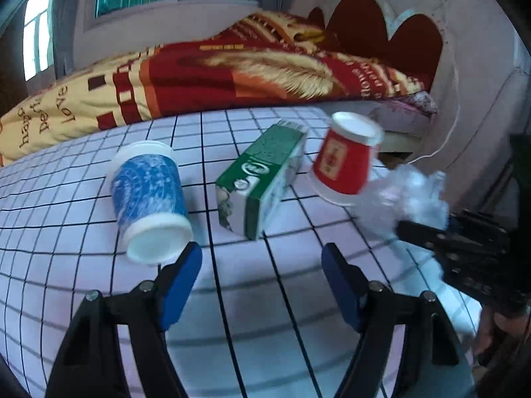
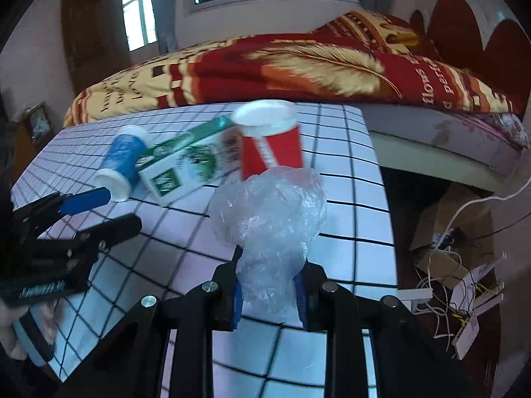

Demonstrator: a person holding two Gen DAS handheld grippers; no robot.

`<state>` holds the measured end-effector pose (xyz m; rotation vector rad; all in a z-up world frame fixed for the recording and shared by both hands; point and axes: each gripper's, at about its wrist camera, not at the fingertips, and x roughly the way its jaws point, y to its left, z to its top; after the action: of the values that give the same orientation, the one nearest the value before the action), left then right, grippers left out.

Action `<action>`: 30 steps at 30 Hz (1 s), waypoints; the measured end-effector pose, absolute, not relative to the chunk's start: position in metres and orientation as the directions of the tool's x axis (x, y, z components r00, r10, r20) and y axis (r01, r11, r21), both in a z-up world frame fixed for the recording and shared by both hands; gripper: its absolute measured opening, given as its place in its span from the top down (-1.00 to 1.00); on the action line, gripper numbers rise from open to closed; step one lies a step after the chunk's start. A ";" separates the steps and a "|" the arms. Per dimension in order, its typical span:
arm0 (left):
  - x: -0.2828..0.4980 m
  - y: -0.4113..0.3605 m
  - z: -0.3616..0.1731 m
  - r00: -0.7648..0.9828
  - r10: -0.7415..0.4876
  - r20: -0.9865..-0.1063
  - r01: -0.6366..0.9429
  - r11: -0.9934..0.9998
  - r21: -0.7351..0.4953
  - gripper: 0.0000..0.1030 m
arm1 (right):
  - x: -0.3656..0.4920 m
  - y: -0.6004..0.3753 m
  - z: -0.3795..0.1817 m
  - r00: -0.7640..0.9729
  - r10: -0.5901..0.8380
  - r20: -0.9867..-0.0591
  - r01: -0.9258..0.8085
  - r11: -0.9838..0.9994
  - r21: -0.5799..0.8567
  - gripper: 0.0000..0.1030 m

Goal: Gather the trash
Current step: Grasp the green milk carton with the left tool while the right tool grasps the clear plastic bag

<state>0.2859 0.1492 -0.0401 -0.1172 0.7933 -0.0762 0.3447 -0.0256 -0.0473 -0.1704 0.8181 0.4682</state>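
On the white checked tablecloth (image 1: 66,265) lie a blue paper cup (image 1: 149,199) on its side, a green and white carton (image 1: 262,179) and a tipped red paper cup (image 1: 345,159). My left gripper (image 1: 262,258) is open above the cloth with nothing between its blue pads. Its left pad (image 1: 182,278) is close beside the blue cup's mouth. My right gripper (image 2: 268,295) is shut on a crumpled clear plastic bag (image 2: 268,219), in front of the red cup (image 2: 270,146). The carton (image 2: 186,165) and blue cup (image 2: 121,165) lie to its left, near the left gripper (image 2: 122,209).
A bed with a red and yellow blanket (image 2: 298,63) runs along the table's far side. The table's right edge (image 2: 381,199) drops to a floor with a cardboard box (image 2: 441,219), white cables and small boards (image 2: 464,298). A hand (image 2: 13,331) holds the left gripper.
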 end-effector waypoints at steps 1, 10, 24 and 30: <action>0.292 0.151 -0.042 0.692 -0.112 -0.713 0.021 0.991 -0.135 -0.47 | 0.347 -0.028 -0.048 0.590 0.337 -0.734 -0.461 0.887 0.037 0.47; 0.335 0.150 -0.051 0.666 -0.131 -0.734 0.040 0.989 -0.140 -0.47 | 0.365 -0.041 -0.051 0.593 0.344 -0.728 -0.448 0.892 0.057 0.47; 0.288 0.143 -0.046 0.689 -0.085 -0.720 0.010 0.994 -0.108 0.22 | 0.355 -0.043 -0.049 0.588 0.359 -0.725 -0.454 0.888 0.072 0.48; 0.264 0.143 -0.040 0.715 -0.068 -0.696 -0.001 0.995 -0.099 0.23 | 0.344 -0.039 -0.044 0.589 0.371 -0.718 -0.463 0.883 0.077 0.50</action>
<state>0.2642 0.1432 -0.0396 -0.0943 0.7734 -0.0374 0.3438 -0.0392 -0.0438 -0.1229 0.8056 0.4870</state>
